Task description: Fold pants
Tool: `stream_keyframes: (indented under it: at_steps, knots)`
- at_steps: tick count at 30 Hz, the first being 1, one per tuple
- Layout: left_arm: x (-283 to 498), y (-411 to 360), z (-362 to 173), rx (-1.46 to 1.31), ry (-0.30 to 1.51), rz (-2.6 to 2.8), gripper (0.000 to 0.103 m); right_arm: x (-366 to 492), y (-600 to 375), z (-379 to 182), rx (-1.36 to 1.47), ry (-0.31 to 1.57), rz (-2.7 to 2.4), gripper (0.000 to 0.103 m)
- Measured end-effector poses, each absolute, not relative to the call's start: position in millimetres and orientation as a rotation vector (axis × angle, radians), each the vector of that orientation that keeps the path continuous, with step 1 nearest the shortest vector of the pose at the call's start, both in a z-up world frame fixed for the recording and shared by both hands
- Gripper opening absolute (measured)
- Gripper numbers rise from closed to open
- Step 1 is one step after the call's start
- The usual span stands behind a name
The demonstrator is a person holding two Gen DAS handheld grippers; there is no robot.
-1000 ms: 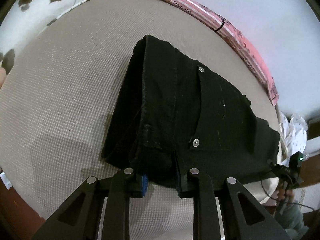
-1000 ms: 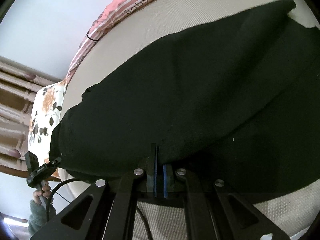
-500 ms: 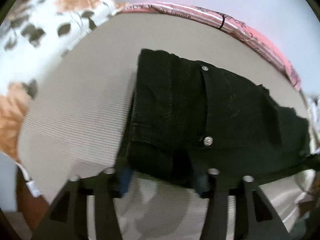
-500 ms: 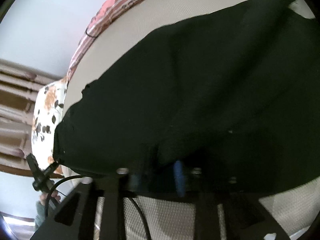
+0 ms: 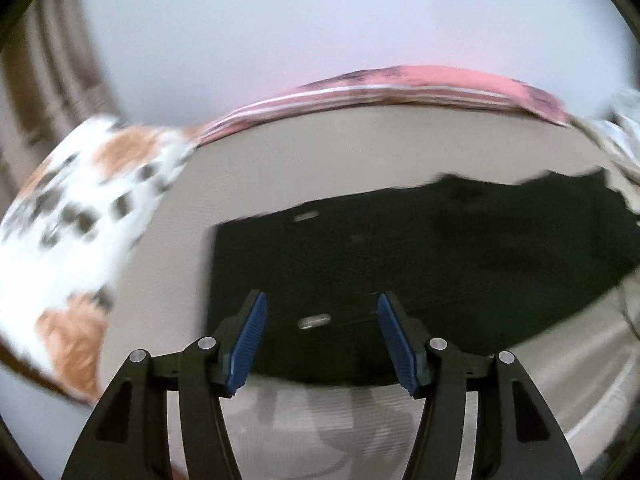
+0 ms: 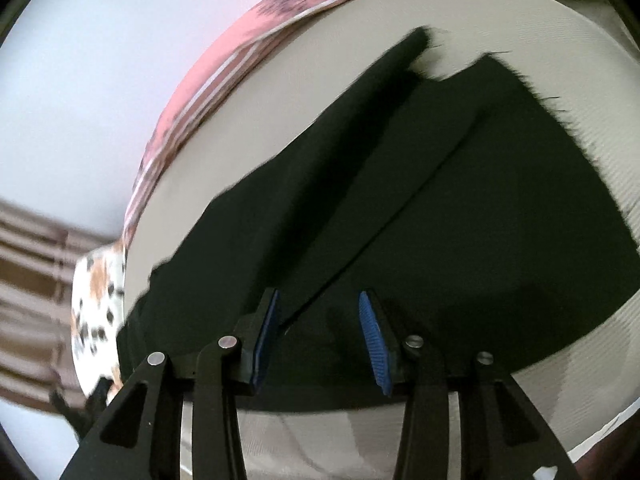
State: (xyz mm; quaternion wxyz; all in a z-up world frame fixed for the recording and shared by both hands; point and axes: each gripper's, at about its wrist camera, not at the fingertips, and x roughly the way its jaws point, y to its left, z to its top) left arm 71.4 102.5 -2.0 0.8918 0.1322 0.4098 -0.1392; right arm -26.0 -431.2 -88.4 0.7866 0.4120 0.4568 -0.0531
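Surface: a bed covered with a beige, finely ribbed bed cover [image 5: 304,168], occupying the centre of both views. The weave is legible in the lower part of each frame; elsewhere motion blur smears it.

Task item: the black pants [image 5: 420,264] lie flat on the cover, folded lengthwise. In the left wrist view they fill the centre and right of the frame, with two pale metal rivets [image 5: 314,321] showing near the lower middle. In the right wrist view the pants [image 6: 400,220] run from lower left to upper right, a long crease crossing them diagonally, and frayed hems at the upper right.

Left hand-held gripper [image 5: 322,340]: bottom centre of its frame, jaws standing apart, blue pads [image 5: 250,344] bare. The jaws have just been opening; nothing is between them, and the cloth lies beyond the tips.

Right hand-held gripper [image 6: 320,340]: bottom centre of its frame, jaws likewise parted and recently opening, blue pads [image 6: 374,344] clear of the fabric, nothing between them.

Surroundings: a pink striped blanket [image 5: 400,84] edges the far side of the bed along the upper middle of the left view, and the upper left of the right view. A white floral pillow [image 5: 80,216] with orange and dark blotches sits at left, heavily blurred. A plain pale wall [image 5: 320,20] fills the top. Brown slatted woodwork [image 6: 32,280] shows at the left edge of the right view; its nature cannot be told.
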Motion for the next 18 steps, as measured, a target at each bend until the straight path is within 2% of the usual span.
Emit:
stream_keyframes:
  at_steps: [18]
  knots:
    - [36.8,-141.9,-53.6,0.383,0.951,-0.832,0.059,-16.4,-517.4,-113.0,1.002,0.933,-0.126,0.039]
